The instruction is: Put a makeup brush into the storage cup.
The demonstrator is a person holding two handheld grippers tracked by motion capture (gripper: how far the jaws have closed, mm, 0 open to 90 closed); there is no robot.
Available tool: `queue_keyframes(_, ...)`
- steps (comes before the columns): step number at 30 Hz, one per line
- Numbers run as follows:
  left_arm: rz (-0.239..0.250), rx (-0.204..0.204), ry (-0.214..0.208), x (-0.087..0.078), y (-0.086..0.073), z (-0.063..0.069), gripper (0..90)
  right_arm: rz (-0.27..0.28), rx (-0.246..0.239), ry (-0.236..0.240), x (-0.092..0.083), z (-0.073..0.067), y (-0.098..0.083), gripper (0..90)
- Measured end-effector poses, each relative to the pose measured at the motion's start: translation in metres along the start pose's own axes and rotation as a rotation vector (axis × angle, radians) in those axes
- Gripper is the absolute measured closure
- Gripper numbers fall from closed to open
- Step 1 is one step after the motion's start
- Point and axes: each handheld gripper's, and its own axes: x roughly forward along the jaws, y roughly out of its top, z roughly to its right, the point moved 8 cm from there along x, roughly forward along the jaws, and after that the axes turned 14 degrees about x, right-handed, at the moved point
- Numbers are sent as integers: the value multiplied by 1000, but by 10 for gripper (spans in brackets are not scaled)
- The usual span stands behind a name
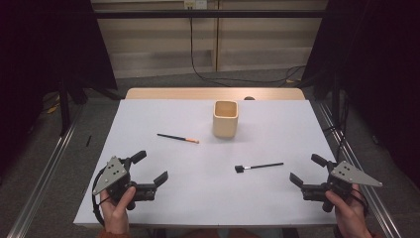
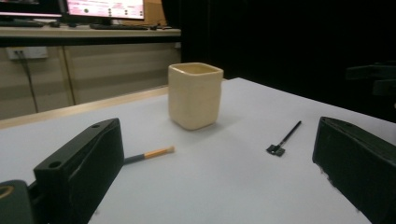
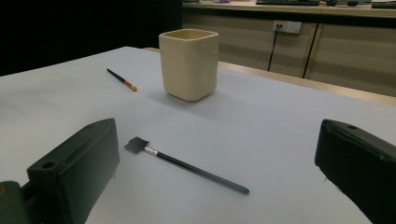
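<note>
Your left gripper [image 1: 150,172] sits near the front-left of the white table [image 1: 163,208], jaws spread wide, nothing between them; in the left gripper view the gap frames the table ahead. Your right gripper [image 1: 306,171] mirrors it at the front-right, jaws also spread and empty. Both are low over the table, well apart from everything. Nearest the right gripper is the flat-tipped brush [image 1: 258,166], lying flat with its square dark head toward the table centre and its handle pointing your way on the right; the right gripper view puts it just ahead, between the jaws' lines [image 3: 184,167]. Nearest the left gripper is the orange-tipped brush [image 1: 178,138], lying flat farther up the table, left of the cream cup [image 1: 225,119]; its tip peeks past the left jaw in the left gripper view [image 2: 154,154]. The cup stands upright near the far middle, and looks empty as far as its mouth shows. Looks like the start: nothing is gripped yet, and likely the brushes go into the cup. Next move: bring one gripper forward, line its jaws across a handle, drop to table level and pinch. The handles are thin and flat on the surface, so go low and square or they'll roll out.
</note>
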Motion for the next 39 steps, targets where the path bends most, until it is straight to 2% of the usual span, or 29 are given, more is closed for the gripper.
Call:
queue_keyframes(5, -30, 10, -41, 7, 0, 1, 22, -2, 3, 3, -1, -1, -1, 0)
queue_keyframes(9, -27, 31, -23, 12, 4, -4, 25, -5, 5, 11, -1, -2, -1, 0)
queue_keyframes(10, -29, 25, -21, 13, 5, -6, 24, -7, 4, 11, -1, -2, -1, 0)
queue_keyframes(12, -25, 9, -25, 16, 5, -10, 24, -9, 10, 17, -1, -3, -1, 0)
queue_keyframes(16, -41, 29, -32, 24, 5, -16, 24, -19, 11, 21, 0, -2, -3, 0)
queue_keyframes(19, -49, 25, -40, 30, 5, -21, 25, -22, 10, 27, 1, -3, -3, 0)
queue_keyframes(22, -65, 6, -23, 34, 5, -29, 23, -24, 11, 28, 1, -4, -4, 0)
queue_keyframes(24, -70, 23, -11, 36, 7, -34, 23, -27, 11, 29, 1, -4, -4, 0)
queue_keyframes(27, -52, -6, -16, 40, 11, -38, 22, -28, 20, 21, 1, -2, -4, 0)
queue_keyframes(32, -77, 3, -27, 53, 12, -44, 17, -27, 18, 20, 0, -2, -4, 0)
queue_keyframes(33, -69, 2, -28, 54, 13, -45, 17, -28, 17, 20, 1, -2, -4, 0)
queue_keyframes(36, -89, 4, 6, 58, 14, -52, 17, -30, 17, 22, 0, -2, -4, 0)
queue_keyframes(39, -97, 6, 11, 60, 17, -56, 17, -28, 21, 23, 0, -2, -4, 0)
